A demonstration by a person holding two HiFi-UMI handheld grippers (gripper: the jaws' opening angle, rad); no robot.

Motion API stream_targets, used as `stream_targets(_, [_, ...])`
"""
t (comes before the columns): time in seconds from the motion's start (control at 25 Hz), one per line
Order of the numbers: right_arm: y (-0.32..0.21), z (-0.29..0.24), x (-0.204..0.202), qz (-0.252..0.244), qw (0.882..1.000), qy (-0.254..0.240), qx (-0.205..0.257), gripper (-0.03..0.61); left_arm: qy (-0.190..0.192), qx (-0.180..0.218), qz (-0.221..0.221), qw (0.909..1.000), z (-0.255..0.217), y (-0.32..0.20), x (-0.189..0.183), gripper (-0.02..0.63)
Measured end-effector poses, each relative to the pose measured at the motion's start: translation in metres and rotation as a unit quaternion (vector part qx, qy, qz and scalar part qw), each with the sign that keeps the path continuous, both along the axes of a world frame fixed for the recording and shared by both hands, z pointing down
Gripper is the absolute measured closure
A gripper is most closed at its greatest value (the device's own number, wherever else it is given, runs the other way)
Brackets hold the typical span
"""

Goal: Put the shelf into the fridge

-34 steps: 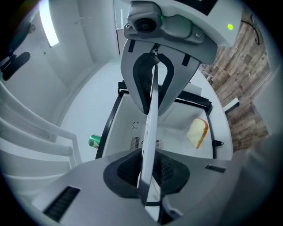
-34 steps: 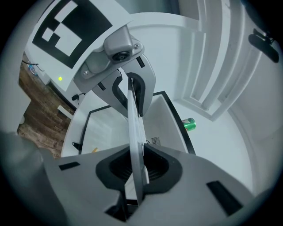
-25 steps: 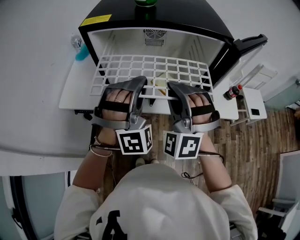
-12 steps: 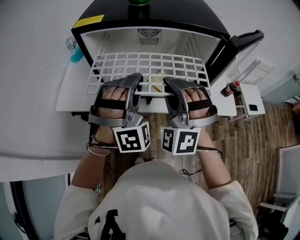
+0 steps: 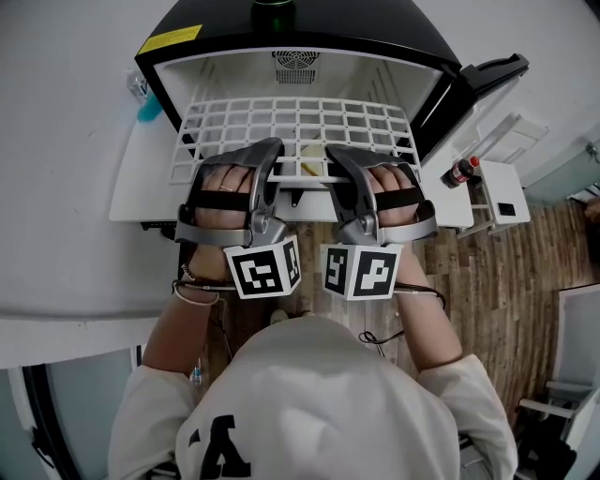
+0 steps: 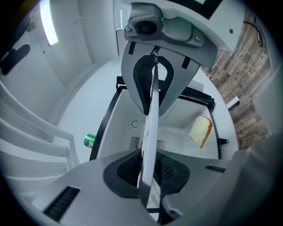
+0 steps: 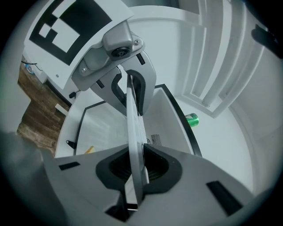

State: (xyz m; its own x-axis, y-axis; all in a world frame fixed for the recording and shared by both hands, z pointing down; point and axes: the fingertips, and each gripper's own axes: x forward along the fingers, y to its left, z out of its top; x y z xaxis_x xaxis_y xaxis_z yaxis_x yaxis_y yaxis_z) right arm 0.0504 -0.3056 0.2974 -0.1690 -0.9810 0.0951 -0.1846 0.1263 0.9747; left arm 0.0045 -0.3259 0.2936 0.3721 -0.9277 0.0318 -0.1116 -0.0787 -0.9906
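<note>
My left gripper [image 5: 270, 159] and right gripper [image 5: 337, 161] both clench the white grid shelf's [image 5: 298, 122] near edge. The open fridge [image 5: 375, 28] holds a pale slice [image 6: 201, 130].

Head view: bright, flat, cool light. White fridge [image 5: 234, 84] walls nearly washed out; soft shadow under the shelf [image 5: 300, 122] front. Fisheye bend, straight edges bow toward the corners. Both gripper views: dark round vignette, rims smeared. Left gripper view: strip lamp [image 6: 47, 24] glares top left. Close in, my fingers [image 6: 84, 190] and the shelf edge go soft; fridge back is sharper.
</note>
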Motion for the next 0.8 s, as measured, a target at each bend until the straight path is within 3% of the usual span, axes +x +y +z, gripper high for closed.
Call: stream_targets(0.8, [-0.024, 0.013, 0.004, -0.001, 0.999, -0.008, -0.046, 0.512, 0.012, -0.035, 0.007, 0.9993, 0.010, -0.023, 0.005, 0.564])
